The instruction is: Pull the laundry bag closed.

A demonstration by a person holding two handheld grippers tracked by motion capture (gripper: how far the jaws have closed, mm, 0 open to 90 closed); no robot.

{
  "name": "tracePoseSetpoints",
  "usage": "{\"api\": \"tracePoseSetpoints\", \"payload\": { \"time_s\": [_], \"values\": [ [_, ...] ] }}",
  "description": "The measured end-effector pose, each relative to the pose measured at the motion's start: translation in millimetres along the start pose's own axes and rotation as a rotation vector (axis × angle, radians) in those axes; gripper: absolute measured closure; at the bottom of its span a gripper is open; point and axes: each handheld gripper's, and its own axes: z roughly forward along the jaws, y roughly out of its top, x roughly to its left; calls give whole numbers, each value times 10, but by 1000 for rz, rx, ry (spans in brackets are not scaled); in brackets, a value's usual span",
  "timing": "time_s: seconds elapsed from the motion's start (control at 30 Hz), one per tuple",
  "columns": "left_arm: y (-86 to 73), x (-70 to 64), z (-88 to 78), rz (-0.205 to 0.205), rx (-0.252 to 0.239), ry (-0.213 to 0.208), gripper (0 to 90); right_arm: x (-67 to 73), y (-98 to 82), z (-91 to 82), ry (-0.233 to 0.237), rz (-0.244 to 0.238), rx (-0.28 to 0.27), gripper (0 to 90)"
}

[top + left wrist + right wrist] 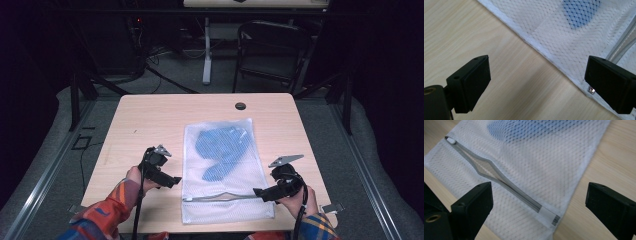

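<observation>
Pale wooden table (150, 120) in a dark room holds a white mesh laundry bag (225, 175) with a blue cloth (222, 147) inside, lying between the two grippers. Left gripper (172, 181), jaws spread and empty, sits just beside the bag's edge. Right gripper (260, 192), also spread and empty, hovers at the far end of the grey zipper (499, 178), which gapes partway. Thin mesh may bunch or slide if one jaw pinches without the other anchoring; the small white zipper pull (450, 140) could be missed.
</observation>
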Motion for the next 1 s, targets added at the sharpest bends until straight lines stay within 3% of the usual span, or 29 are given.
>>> {"api": "tracePoseSetpoints", "payload": {
  "time_s": [0.1, 0.33, 0.6, 0.7, 1.0],
  "values": [
    [4, -28, 26, 8, 11, -8, 87, 96, 57, 46, 10, -30, 14, 114],
    [11, -50, 52, 15, 19, -34, 146, 233, 127, 148, 24, -51, 18, 168],
    [12, -96, 107, 28, 42, -54, 158, 424, 207, 319, 89, -92, 47, 181],
    [16, -104, 121, 37, 45, -61, 190, 528, 252, 439, 136, -122, 73, 205],
    [20, -148, 179, 57, 67, -92, 262, 720, 330, 642, 165, -177, 104, 304]
  ]
}}
